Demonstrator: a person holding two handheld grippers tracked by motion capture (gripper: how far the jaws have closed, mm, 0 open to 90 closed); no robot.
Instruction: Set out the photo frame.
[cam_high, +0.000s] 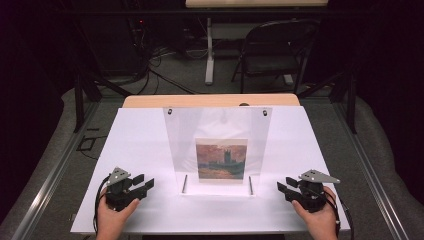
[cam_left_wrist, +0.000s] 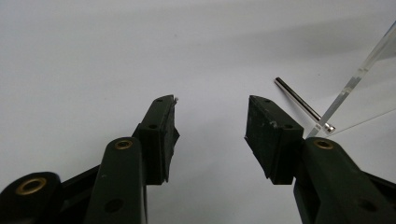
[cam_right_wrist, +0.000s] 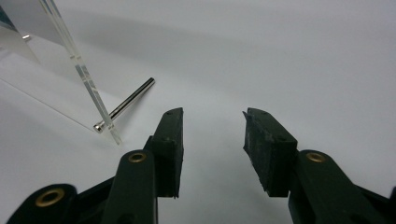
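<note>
A clear picture frame (cam_high: 218, 145) stands in the middle of the white desk (cam_high: 145, 150). It leans back a little. Inside it is a small painting (cam_high: 221, 159) in orange and blue. 2 small screws sit at its top corners. 2 thin metal pins (cam_high: 184, 183) stick out at the bottom, 1 on each side, and prop it up.

The frame looks like hard, see-through plastic. It is likely stiff, smooth and slippery, and not very heavy. It could scratch or tip over if it is bumped. The best place to hold it is probably by its 2 side edges, 1 claw on each side, low down so it does not swing.

The left claw (cam_high: 145, 181) rests on the desk to the left of the frame, and its jaws are spread apart with nothing between them. The right claw (cam_high: 282, 185) rests to the right of the frame, also spread wide and holding nothing. Each is near a pin but not touching it.

Behind the desk is a dark folding chair (cam_high: 272, 47) on the floor.
</note>
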